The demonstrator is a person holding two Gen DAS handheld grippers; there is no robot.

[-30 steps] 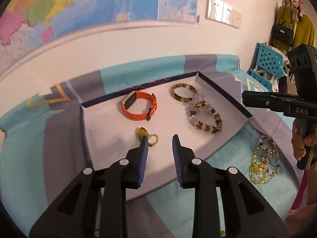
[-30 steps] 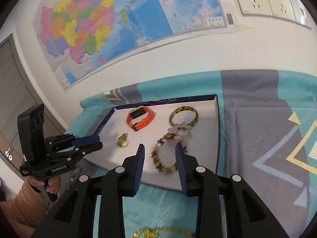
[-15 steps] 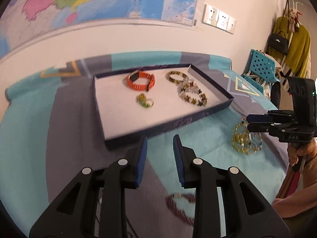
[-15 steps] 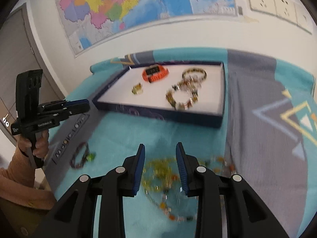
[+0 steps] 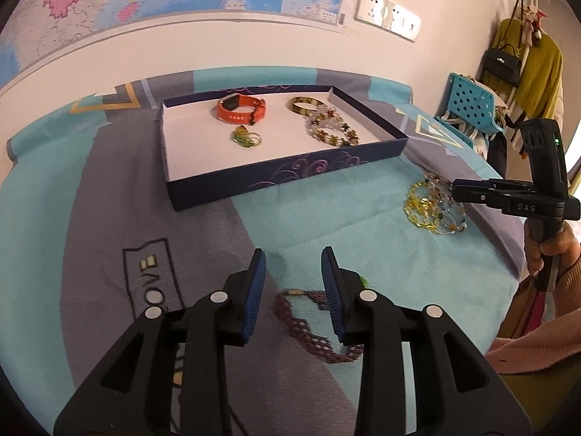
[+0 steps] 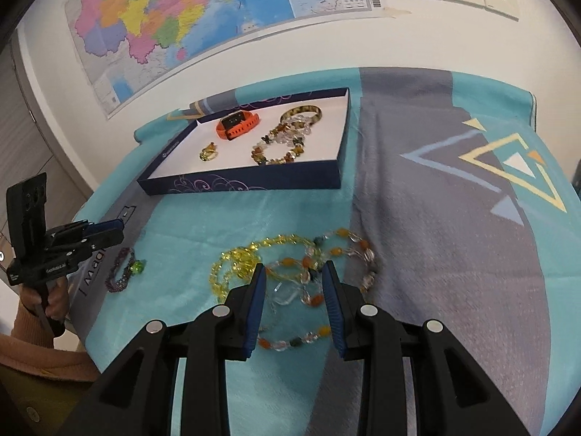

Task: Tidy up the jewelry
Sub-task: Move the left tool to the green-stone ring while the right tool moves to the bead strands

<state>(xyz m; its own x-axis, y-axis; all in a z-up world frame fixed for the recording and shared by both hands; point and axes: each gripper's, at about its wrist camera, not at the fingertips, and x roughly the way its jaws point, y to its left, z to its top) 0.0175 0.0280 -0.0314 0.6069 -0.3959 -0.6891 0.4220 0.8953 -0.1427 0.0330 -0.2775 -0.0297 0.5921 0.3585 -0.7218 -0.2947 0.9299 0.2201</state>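
A dark blue box [image 5: 276, 178] with a white floor holds an orange watch band [image 5: 239, 110], a mottled bangle [image 5: 307, 103], a bead bracelet [image 5: 332, 129] and a small yellow-green piece [image 5: 245, 138]. In front of the box, a purple woven bracelet [image 5: 290, 318] lies on the cloth just under my left gripper [image 5: 293, 258]. Its jaws are opening, with nothing pressed between them. My right gripper [image 6: 294, 272] hangs open over a tangle of yellow beads [image 6: 236, 258] and amber-and-clear necklaces [image 6: 348, 239], not gripping them.
A teal and grey patterned cloth [image 6: 454, 218] covers the table, which stands against a wall with a map. A blue chair [image 5: 468, 103] and hanging clothes stand at the far right. A person's hand [image 5: 544, 250] holds the right gripper's handle.
Both grippers pulled back from over the box toward the near edge and sank lower. The left now sits over the purple bracelet, the right over the necklace tangle.
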